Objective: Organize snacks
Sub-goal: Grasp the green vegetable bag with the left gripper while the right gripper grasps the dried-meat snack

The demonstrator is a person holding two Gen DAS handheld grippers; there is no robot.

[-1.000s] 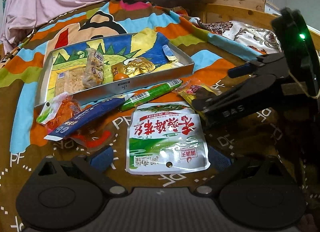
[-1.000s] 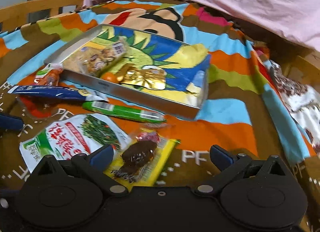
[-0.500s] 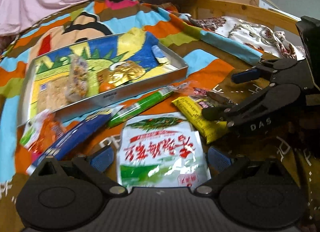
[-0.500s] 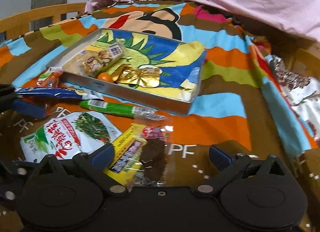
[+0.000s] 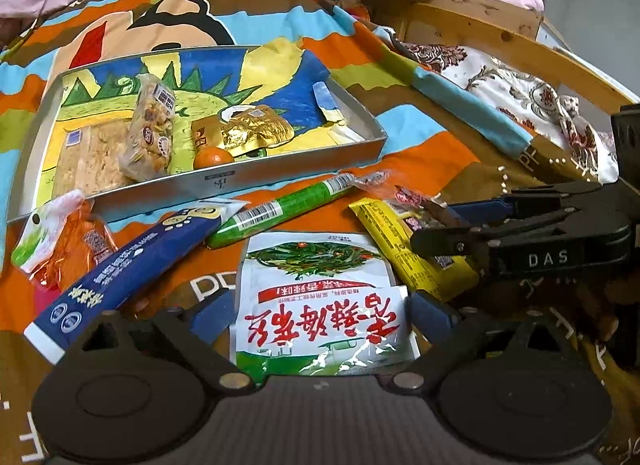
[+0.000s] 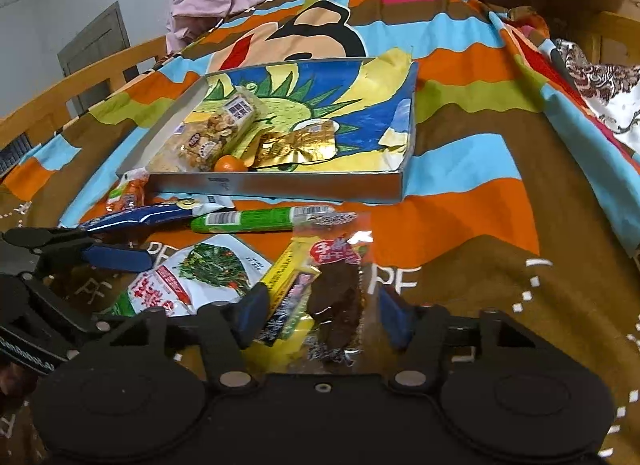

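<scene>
Since half a second ago the right gripper (image 6: pixel 320 309) has closed in around the yellow snack pack (image 6: pixel 290 293) and the clear packet of dark dried meat (image 6: pixel 340 297): its blue pads now sit close on either side of the two packets, where before they stood well apart. The left gripper (image 5: pixel 320 313) has pushed forward over the white-and-green pickled vegetable pouch (image 5: pixel 320 305), which now fills the space between its fingers.

The right jaws are partly drawn in, bracketing both packets; whether the pads actually press the wrappers cannot be told. In the left wrist view the right gripper reaches in from the right, its tips at the yellow snack pack (image 5: pixel 408 241). The left jaws are spread wide, a pad on each side of the pouch with a gap left at either edge.

All of this lies on the cartoon-print bedspread (image 6: pixel 480 193). Just beyond are the green sausage stick (image 5: pixel 280 209), the navy wrapper (image 5: pixel 132 261) and the orange packet (image 5: pixel 68 241). Behind them the silver tray (image 5: pixel 224 181) holds a nut bar (image 5: pixel 152 129), a gold foil pack (image 5: pixel 244 133) and a small orange (image 5: pixel 212 157).
</scene>
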